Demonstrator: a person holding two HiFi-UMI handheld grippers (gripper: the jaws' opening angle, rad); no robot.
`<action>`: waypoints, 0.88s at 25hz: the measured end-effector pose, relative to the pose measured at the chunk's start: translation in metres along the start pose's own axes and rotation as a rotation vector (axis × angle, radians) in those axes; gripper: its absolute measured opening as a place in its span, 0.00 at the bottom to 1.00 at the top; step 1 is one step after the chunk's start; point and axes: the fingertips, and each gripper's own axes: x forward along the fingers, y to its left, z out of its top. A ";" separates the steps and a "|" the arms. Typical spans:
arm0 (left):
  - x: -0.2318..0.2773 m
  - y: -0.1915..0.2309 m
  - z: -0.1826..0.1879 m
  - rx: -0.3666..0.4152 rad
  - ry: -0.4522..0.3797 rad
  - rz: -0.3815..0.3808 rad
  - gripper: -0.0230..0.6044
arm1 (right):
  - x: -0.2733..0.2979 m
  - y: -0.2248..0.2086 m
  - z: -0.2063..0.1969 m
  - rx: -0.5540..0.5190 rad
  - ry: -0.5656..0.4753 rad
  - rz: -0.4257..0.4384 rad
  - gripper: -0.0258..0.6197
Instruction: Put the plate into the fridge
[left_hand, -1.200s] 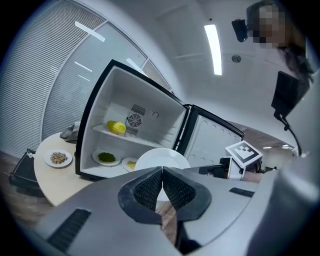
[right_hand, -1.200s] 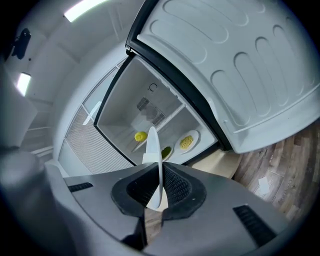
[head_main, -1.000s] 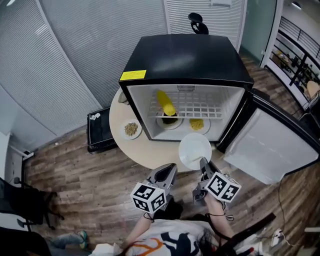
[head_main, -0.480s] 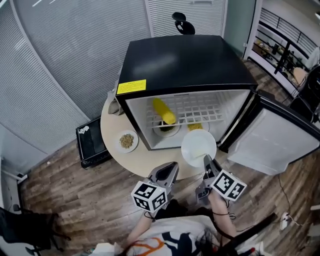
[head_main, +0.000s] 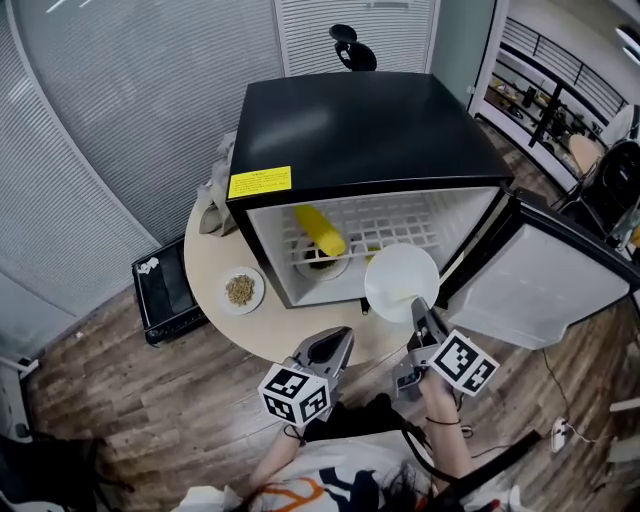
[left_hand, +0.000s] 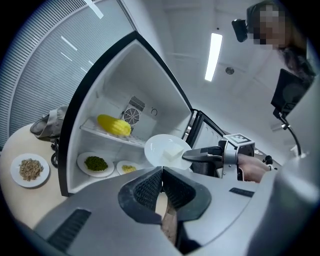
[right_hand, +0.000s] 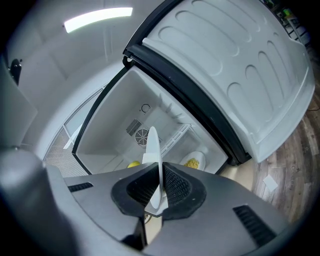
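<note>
My right gripper (head_main: 417, 312) is shut on the near rim of a white plate (head_main: 401, 278), held in the air before the open black fridge (head_main: 370, 130). The left gripper view shows the plate (left_hand: 161, 146) carrying a pale block (left_hand: 173, 153). In the right gripper view the plate (right_hand: 154, 150) is edge-on between the pads, facing the fridge's interior. My left gripper (head_main: 338, 342) hangs shut and empty to the left, below the table edge. Inside, a corn cob (head_main: 320, 230) lies on the wire shelf above a plate of greens (left_hand: 95, 163) and a plate of yellow food (left_hand: 128, 168).
The fridge door (head_main: 530, 290) stands wide open to the right. The fridge sits on a round beige table (head_main: 210, 265), which also carries a small plate of grain (head_main: 240, 290) and a grey cloth bundle (head_main: 215, 190). A black box (head_main: 160, 290) stands on the wooden floor at left.
The right gripper has carried the plate up and forward, from over the table's edge to the fridge opening. The left gripper has stayed where it was.
</note>
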 end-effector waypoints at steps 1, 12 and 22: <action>0.001 0.001 -0.002 -0.005 0.003 -0.001 0.06 | 0.003 0.002 0.003 0.006 -0.005 0.005 0.08; 0.015 0.028 0.009 -0.034 -0.019 0.041 0.06 | 0.057 0.020 0.038 0.005 -0.053 0.025 0.08; 0.051 0.037 0.033 -0.019 -0.035 0.046 0.06 | 0.094 0.005 0.054 0.016 -0.050 -0.001 0.08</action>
